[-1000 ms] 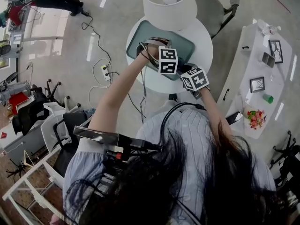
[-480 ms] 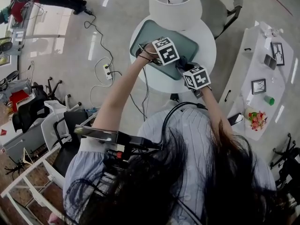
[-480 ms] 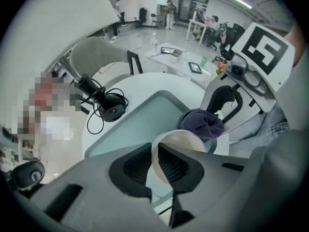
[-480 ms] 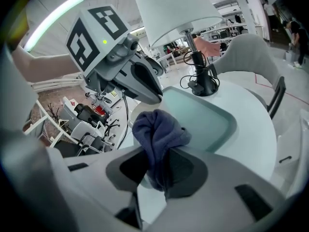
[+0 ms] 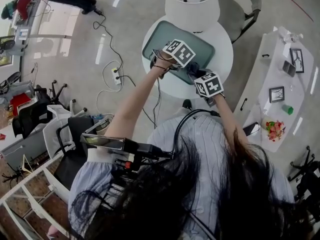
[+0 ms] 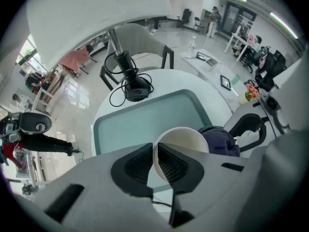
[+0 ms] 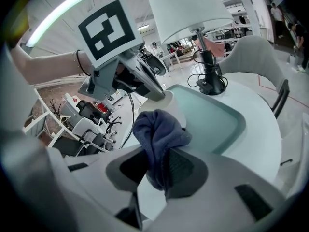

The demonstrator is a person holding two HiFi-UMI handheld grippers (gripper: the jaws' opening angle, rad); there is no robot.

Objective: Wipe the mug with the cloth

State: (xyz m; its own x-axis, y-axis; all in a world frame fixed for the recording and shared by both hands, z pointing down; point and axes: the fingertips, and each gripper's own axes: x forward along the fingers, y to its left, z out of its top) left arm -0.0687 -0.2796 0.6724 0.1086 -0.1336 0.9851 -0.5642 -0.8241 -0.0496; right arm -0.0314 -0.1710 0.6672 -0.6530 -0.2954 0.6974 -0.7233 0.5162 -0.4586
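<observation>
Rotated since 1 s ago, L gripper [image 6: 155,161] clamps mug [image 6: 183,139] rim, offering it to cloth [image 7: 157,129] pinched by R gripper [image 7: 154,170] at right.

Nothing here can be read as a word, number or brand name. The only printed marks are black-and-white square code patterns, on the marker cube [image 5: 179,52] of the left gripper [image 6: 155,153] and the marker cube [image 5: 208,84] of the right gripper [image 7: 157,158]. The framed pictures [image 5: 276,94] on the side counter [image 5: 275,66] are too small to make out.
</observation>
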